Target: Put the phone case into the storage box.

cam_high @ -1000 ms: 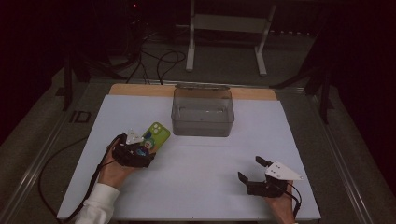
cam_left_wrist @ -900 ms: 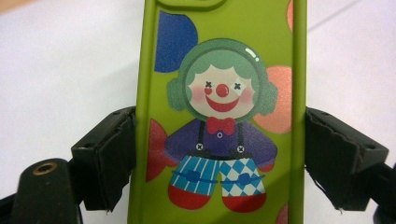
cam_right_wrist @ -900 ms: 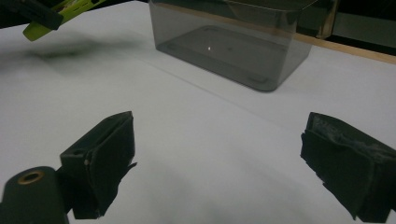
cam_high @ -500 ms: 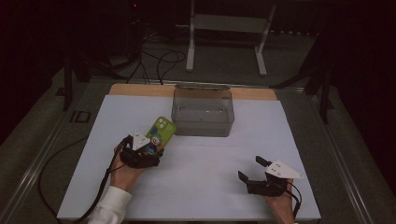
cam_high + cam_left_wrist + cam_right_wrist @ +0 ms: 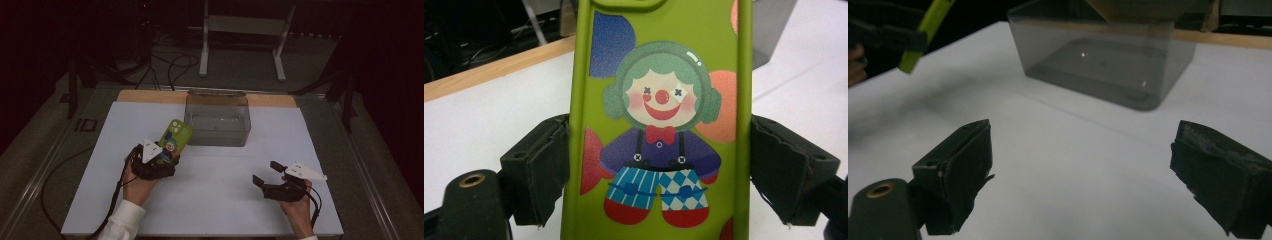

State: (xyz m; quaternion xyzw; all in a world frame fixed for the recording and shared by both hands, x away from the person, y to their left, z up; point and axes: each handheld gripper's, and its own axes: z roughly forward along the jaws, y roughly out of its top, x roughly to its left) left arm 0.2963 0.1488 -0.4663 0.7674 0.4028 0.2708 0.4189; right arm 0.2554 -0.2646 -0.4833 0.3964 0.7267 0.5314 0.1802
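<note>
A green phone case (image 5: 174, 140) with a clown picture (image 5: 659, 130) is held above the white table, tilted up toward the clear box. My left gripper (image 5: 156, 161) is shut on its lower half, one pad against each long edge (image 5: 544, 170). The clear plastic box (image 5: 218, 119) stands at the middle back of the table, just right of the case's top end. My right gripper (image 5: 267, 173) rests low near the front right, open, with nothing between its jaws (image 5: 1083, 175). In the right gripper view the box (image 5: 1108, 65) lies ahead and the green case (image 5: 928, 30) shows edge-on at upper left.
A white sheet (image 5: 210, 200) covers the table, with a wooden strip (image 5: 150, 96) along its back edge. Beyond the table, a white metal stand (image 5: 245, 30) and cables (image 5: 165, 65) are on the dark floor. A cable (image 5: 75, 175) trails off the left side.
My left gripper has carried the green case up and to the right, closer to the clear box, and tilted it more upright. The right gripper has stayed put.
</note>
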